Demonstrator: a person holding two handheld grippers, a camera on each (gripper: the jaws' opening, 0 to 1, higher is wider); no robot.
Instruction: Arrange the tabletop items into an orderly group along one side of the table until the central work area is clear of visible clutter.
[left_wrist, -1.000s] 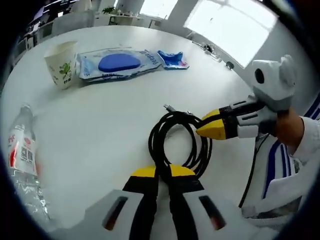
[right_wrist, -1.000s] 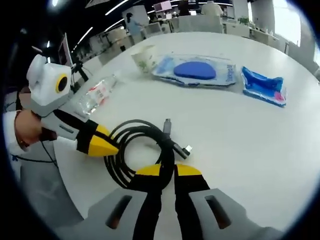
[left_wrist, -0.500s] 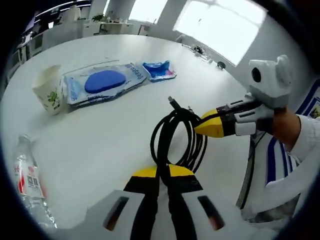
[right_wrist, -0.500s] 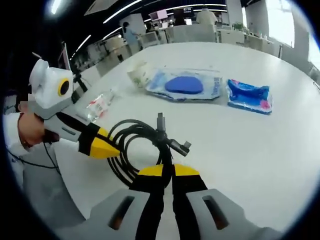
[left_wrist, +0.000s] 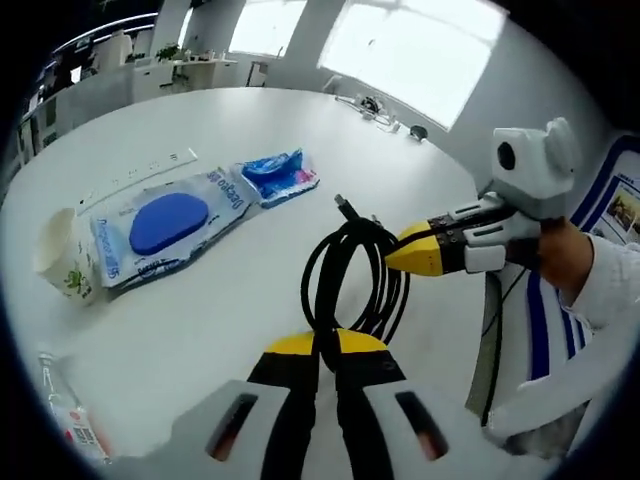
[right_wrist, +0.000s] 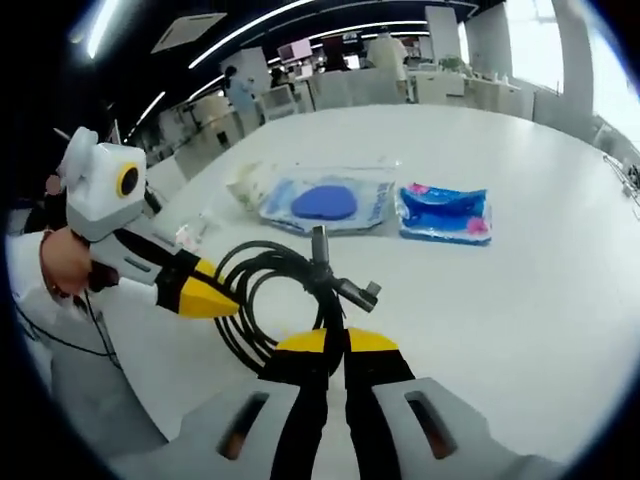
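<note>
- Left gripper (left_wrist: 324, 345): jaws pinched shut on the black coiled cable (left_wrist: 352, 275), loop standing up just past the tips.
- Right gripper (right_wrist: 335, 345): jaws also clamped narrow on the same cable (right_wrist: 275, 295), at the opposite side of the coil; its yellow tip shows in the left gripper view (left_wrist: 415, 252) touching the coil's far edge.
- Cable looks lifted off the white table (left_wrist: 200, 300), held between both grippers, plug ends (right_wrist: 345, 280) sticking up beyond the right jaws.
- Progress, my read: early to middle. Cable is in hand but not yet set down along a side.
- Already loosely lined up well beyond the fingers: paper cup (left_wrist: 62, 265), big blue pouch (left_wrist: 165, 225), small blue packet (left_wrist: 282, 175).
- Left to do, likely: place cable beside that row, then deal with the water bottle (left_wrist: 70, 425), which lies apart, off to the left of the left jaws.
- Hard to tell: whether the coil's bottom touches the table; jaws hide it.
- Bottle cut off by the view's edge; in the right gripper view it is a blur (right_wrist: 190, 235) behind the left gripper (right_wrist: 195, 293).
- Pouch print unreadable.
</note>
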